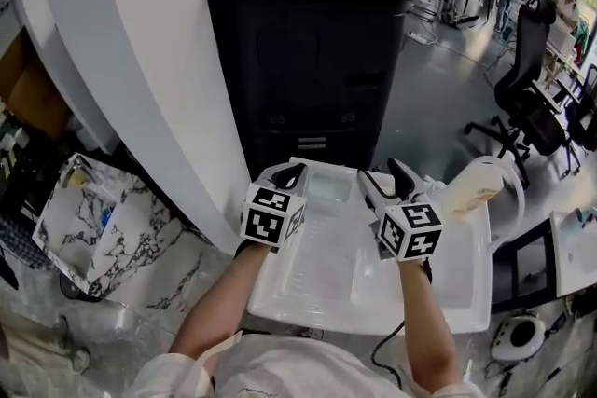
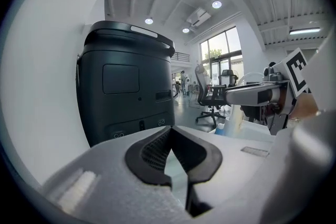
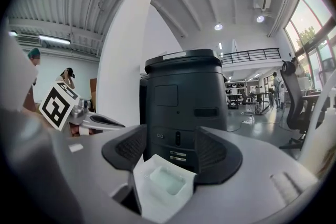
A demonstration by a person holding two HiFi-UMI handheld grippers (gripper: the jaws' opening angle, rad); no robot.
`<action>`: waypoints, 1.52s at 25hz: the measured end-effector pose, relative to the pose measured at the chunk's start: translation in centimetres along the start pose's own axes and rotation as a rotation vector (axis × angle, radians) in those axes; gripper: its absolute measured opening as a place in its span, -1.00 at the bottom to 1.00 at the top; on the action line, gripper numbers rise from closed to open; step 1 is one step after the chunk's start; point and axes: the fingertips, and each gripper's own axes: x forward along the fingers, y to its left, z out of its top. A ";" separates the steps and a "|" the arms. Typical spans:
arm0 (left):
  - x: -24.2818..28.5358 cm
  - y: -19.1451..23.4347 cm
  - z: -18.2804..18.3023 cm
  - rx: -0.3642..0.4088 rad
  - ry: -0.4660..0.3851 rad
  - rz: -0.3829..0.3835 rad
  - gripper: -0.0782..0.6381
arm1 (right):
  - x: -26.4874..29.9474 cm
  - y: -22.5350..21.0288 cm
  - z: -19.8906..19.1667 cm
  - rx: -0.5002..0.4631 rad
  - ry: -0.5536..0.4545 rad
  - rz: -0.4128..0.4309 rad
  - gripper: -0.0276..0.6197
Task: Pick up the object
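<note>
A white plastic bottle [image 1: 476, 186] with an orange label lies at the right end of a white moulded tray [image 1: 364, 289]. Both grippers hover over the tray's far part, side by side. My left gripper [image 1: 287, 174] has its black pads closed tip to tip with nothing between them [image 2: 169, 131]. My right gripper [image 1: 392, 182] is open and empty; the tray's recessed corner [image 3: 165, 183] shows through its gap [image 3: 169, 149]. The bottle is just to the right of the right gripper, apart from it, and shows at the edge of the right gripper view [image 3: 328, 134].
A tall black machine [image 1: 308, 51] stands right behind the tray, beside a white pillar [image 1: 140, 61]. Black office chairs [image 1: 527, 98] stand on the grey floor at right. A marbled bag [image 1: 103, 219] lies at left. Small devices [image 1: 518, 336] sit at the lower right.
</note>
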 end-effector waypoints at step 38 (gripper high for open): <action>2.0 7.0 -3.4 -0.011 0.040 -0.044 -0.76 | 10.7 5.3 -16.1 -0.298 0.589 0.441 0.00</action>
